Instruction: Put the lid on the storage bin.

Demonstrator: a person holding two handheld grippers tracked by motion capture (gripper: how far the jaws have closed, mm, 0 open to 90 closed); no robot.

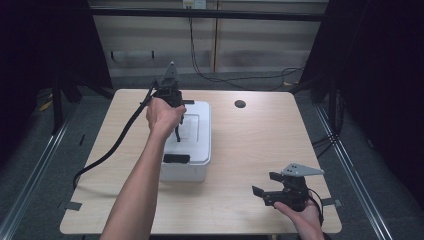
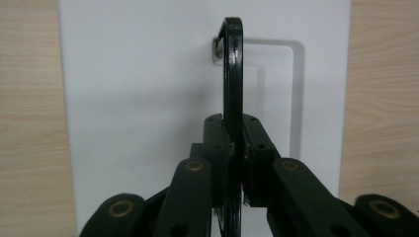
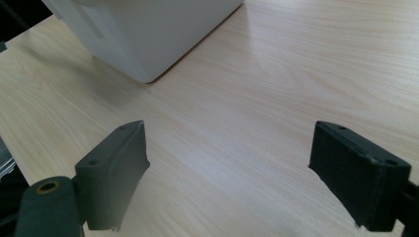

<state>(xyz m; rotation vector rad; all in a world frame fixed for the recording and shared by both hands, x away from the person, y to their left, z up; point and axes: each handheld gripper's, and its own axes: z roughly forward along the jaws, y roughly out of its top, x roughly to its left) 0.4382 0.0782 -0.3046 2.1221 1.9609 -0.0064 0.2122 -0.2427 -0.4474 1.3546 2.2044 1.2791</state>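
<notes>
A white lidded box stands left of the table's middle, with a black latch on its near end. A thin black arched handle rises from the lid, hinged there at a small metal pivot. My left gripper points down over the lid, shut on this handle; in the high view the left gripper hangs below the person's hand. My right gripper rests near the table's front right corner, open, with nothing between its jaws. The right gripper looks across bare wood toward the box's corner.
The light wooden table has a dark round hole near its far edge. A thick black cable trails from the left gripper off the table's left side. Dark curtains and metal rails flank the table.
</notes>
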